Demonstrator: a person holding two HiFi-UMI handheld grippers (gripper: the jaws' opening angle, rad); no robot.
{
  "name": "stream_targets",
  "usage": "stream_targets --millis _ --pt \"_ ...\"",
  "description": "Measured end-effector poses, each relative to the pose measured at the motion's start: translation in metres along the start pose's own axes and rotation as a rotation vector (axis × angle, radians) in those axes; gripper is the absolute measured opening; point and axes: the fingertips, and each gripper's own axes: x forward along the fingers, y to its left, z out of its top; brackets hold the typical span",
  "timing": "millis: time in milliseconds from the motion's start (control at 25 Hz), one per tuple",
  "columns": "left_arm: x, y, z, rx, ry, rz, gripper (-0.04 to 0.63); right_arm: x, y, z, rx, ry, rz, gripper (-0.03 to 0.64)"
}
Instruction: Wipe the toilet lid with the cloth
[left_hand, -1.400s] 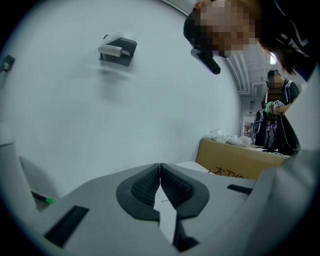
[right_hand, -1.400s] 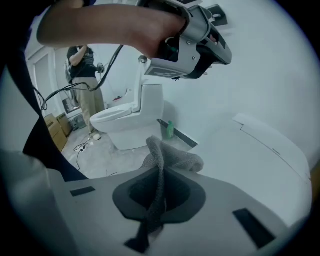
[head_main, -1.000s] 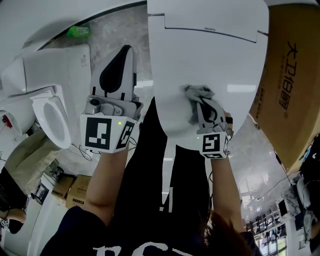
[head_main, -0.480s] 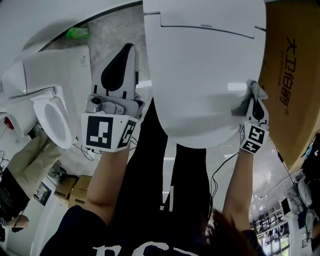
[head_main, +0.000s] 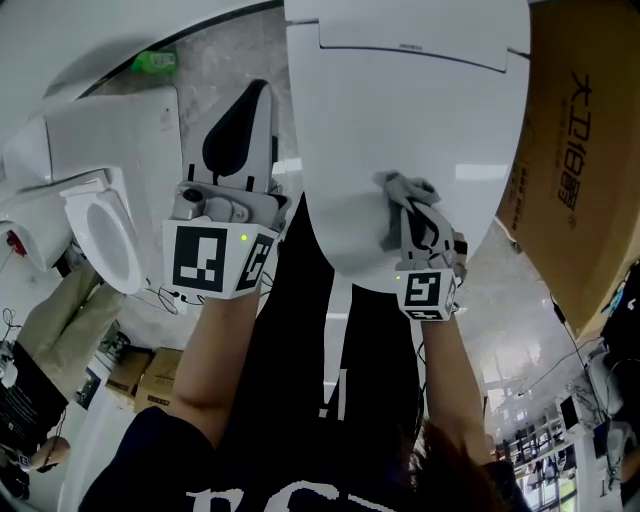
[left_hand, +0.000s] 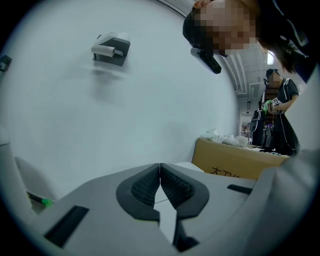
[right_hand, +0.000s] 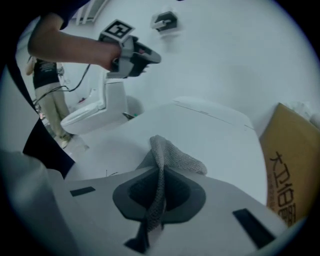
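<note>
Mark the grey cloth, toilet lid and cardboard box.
grey woven cloth (right_hand: 175, 157), right gripper view, bunched fold.
white toilet lid (head_main: 420, 120), head view, bare centre.
brown cardboard box (head_main: 585, 170), head view, printed face.

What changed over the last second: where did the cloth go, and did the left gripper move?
The right gripper, shut on the cloth, swept to the toilet lid's right edge, then back left to its front middle, about where it started. Unchanged: the grip on the cloth, and the left gripper, shut and empty, held off the lid's left side.
</note>
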Motion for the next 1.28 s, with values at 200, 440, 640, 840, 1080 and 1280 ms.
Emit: stream_targets --millis 200,440,640,840,1080,1280 --pt "-0.006 -0.004 -0.001 0.000 -0.005 0.011 0.021 0.024 0.101 0.034 -0.088 -0.026 0.213 0.025" --pt "-0.021 -0.007 -0.003 0.005 -0.015 0.036 0.021 0.027 0.153 0.039 -0.168 -0.040 0.334 0.025" --pt "-0.037 -0.012 -0.012 -0.002 -0.007 0.060 0.021 0.010 0.102 0.016 -0.098 -0.057 0.231 0.025" --pt "-0.048 -0.025 -0.019 -0.004 -0.003 0.071 0.021 -0.021 0.007 -0.031 -0.041 -0.011 0.035 0.025" --pt "-0.054 -0.042 -0.022 -0.041 -0.024 0.089 0.021 -0.055 -0.093 -0.079 0.007 0.038 -0.147 0.025" --pt "-0.064 -0.053 -0.027 -0.021 -0.031 0.133 0.021 -0.068 -0.120 -0.098 0.037 0.038 -0.187 0.025"
